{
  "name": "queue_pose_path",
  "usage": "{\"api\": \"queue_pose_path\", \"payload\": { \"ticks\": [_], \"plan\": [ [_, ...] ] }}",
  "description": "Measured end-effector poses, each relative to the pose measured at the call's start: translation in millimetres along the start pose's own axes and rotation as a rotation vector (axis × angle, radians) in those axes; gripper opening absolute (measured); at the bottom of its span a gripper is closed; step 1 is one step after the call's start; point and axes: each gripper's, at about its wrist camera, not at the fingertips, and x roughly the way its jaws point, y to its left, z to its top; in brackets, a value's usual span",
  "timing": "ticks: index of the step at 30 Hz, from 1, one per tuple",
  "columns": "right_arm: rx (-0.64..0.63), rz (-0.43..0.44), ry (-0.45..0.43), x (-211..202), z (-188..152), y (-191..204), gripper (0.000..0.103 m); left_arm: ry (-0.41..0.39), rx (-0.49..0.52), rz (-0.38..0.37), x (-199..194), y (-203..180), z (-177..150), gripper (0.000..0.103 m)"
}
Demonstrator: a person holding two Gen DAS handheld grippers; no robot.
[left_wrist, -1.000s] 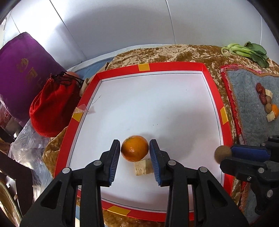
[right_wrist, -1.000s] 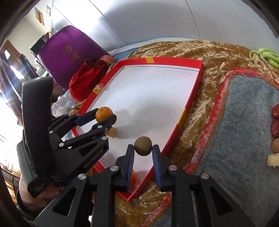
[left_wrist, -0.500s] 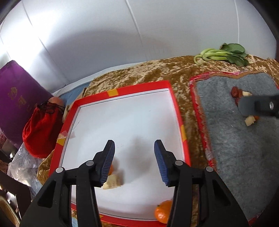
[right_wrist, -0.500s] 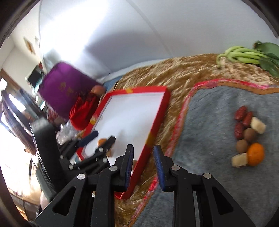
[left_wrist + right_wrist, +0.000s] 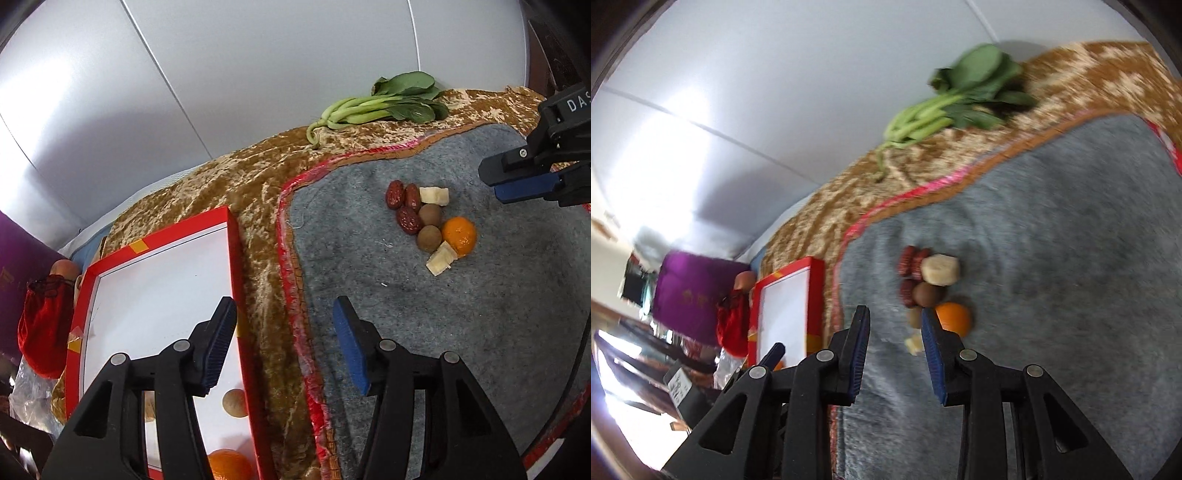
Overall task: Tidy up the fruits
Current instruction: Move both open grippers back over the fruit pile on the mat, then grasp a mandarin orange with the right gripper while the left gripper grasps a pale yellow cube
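A red-rimmed white tray (image 5: 236, 266) holds a brown round fruit (image 5: 235, 403), an orange (image 5: 229, 463) and a pale chunk (image 5: 149, 408). On the grey mat (image 5: 461, 314) lies a pile of red dates (image 5: 402, 205), two brown fruits (image 5: 429, 238), an orange (image 5: 459, 235) and two pale chunks (image 5: 439, 258). My left gripper (image 5: 284, 347) is open and empty over the tray's right rim. My right gripper (image 5: 895, 354) is open and empty just above the mat, next to the pile (image 5: 931, 291); it also shows in the left wrist view (image 5: 524, 181).
Green bok choy (image 5: 380, 103) lies at the back on the gold cloth (image 5: 240, 184). A red drawstring bag (image 5: 44, 332) and a purple bag (image 5: 690, 291) sit left of the tray (image 5: 783, 306). A white wall stands behind.
Both grippers let go of their fruit in the tray, opened and swung right toward the grey mat. The right gripper now hovers by the pile.
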Motion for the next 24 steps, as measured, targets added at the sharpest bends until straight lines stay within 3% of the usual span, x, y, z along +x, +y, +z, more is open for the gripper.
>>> {"api": "queue_pose_path", "payload": {
  "ticks": [5, 10, 24],
  "plan": [
    [0.036, -0.034, 0.075, 18, -6, -11, 0.033, 0.02, -0.001, -0.05, 3, -10, 0, 0.053],
    [0.046, -0.063, 0.079, 27, -7, -13, 0.041, 0.025, -0.001, -0.068, 2, -12, 0, 0.053],
    [0.084, -0.14, 0.096, 64, -5, -22, 0.043, 0.002, 0.017, -0.101, -4, -10, -1, 0.057]
  ]
}}
